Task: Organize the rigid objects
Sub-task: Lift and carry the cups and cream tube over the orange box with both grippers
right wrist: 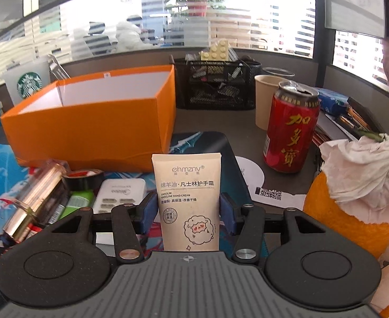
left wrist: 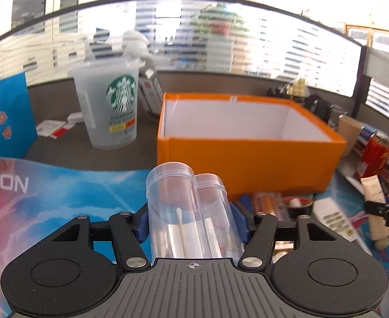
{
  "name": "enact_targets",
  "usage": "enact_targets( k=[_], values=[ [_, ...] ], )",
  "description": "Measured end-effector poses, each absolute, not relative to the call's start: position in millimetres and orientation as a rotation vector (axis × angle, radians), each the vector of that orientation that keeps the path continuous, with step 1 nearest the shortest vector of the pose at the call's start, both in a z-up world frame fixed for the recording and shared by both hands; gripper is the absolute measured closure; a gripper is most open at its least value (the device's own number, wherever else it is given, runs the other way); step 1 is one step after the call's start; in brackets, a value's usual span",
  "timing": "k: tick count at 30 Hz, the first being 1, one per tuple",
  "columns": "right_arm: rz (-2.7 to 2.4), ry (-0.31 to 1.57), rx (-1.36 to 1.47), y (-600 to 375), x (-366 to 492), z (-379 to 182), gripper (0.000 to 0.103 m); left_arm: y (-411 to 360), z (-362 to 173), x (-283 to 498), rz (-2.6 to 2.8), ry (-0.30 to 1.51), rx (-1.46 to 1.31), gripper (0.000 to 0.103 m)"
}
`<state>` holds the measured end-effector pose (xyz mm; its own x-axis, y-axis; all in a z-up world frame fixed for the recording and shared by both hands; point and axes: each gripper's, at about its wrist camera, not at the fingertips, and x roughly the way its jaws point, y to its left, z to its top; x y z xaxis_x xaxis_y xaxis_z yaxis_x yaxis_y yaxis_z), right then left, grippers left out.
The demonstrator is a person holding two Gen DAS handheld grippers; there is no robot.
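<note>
The orange box (left wrist: 250, 156) stands open and apparently empty on the table (right wrist: 210, 124), near both hands, and by my reading it is where the rigid things should go. Bring each load over the near wall with clearance, since the cardboard rim will catch anything carried low.

The left claw (left wrist: 193, 224) is clamped on a clear plastic container (left wrist: 183, 209), a twin-tube case with cotton swabs inside; it sits upright between the blue pads, lifted off the mat. Clear plastic is slippery, so keep it level and lower it to the box floor before letting go.

The right claw (right wrist: 189, 212) is clamped on a cream hand cream tube (right wrist: 187, 198), held upright by its lower half; whether its cap end is free below the claw I cannot tell. Set the tube down flat along one wall, keeping it well clear of the red can (right wrist: 289, 129).
</note>
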<state>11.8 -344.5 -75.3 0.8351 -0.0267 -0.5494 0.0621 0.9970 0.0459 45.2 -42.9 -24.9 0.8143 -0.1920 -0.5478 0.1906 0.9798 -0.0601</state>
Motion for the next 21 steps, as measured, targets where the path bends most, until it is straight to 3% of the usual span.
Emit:
enact_targets(
  k=[13,21],
  values=[
    [0.045,0.475,0.105,-335.4,9.2,-18.2,0.056,-41.0,28.5,60.4,-0.245,0.484,-0.033,0.044],
    [0.146,0.387,0.137,-332.2,51.9,44.6,0.056,-60.3,51.6,123.9,-0.248,0.514,-0.032,0.044]
  ],
)
